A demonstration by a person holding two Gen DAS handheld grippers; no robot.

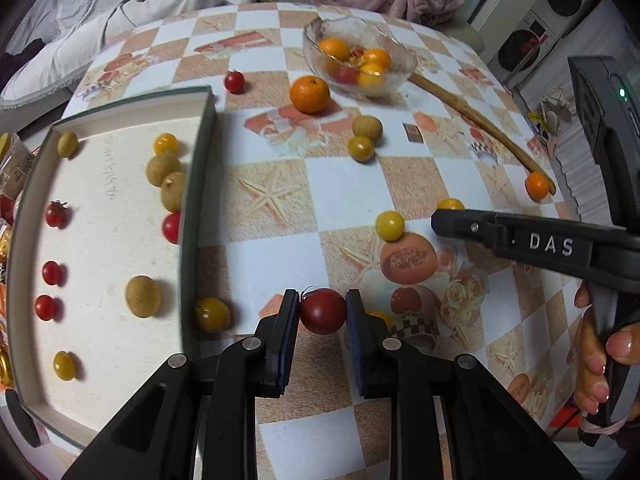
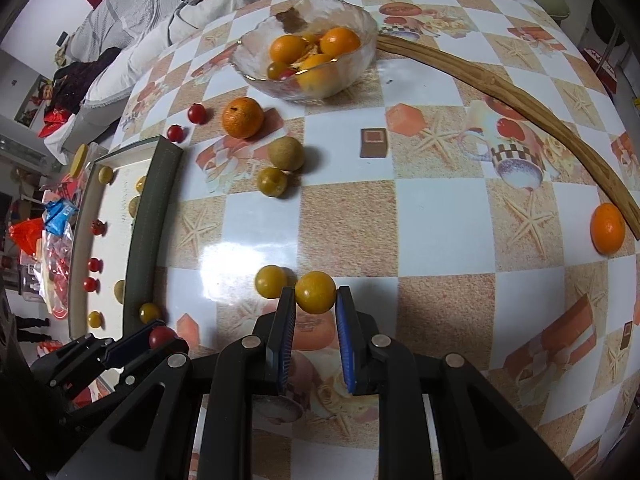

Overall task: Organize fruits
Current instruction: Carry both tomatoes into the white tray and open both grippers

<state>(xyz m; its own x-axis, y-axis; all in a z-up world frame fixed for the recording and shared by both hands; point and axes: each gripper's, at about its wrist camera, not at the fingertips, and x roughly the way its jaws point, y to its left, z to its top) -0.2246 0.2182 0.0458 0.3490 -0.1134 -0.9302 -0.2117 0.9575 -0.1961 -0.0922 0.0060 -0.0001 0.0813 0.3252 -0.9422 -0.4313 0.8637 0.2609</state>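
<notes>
The left gripper [image 1: 322,312] had its jaws closed on a red cherry tomato [image 1: 323,311], held just right of the white tray [image 1: 120,216], near its right wall. The right gripper [image 2: 316,294] had its jaws pinched on a yellow cherry tomato [image 2: 315,292], above the checked surface [image 2: 440,220] and close beside another yellow one [image 2: 271,281].

Both fruits were round, smooth and held only at their sides near the tips, so either could probably squirt out if the grip eased, or split if squeezed harder. A dropped tomato would likely roll across the glossy surface. Carrying the red one over the tray wall too low could knock it loose.

In the tray, the left wrist view showed four red tomatoes, two yellow ones and four tan longan-like fruits. Loose on the surface it showed two mandarins, one tan fruit, one red tomato and at least four yellow tomatoes; the right wrist view showed a second red one by the tray's far corner. The glass bowl [image 2: 304,46] held several oranges and small tomatoes, overlapping too much to count. One wooden stick [image 2: 520,100] lay far right.
</notes>
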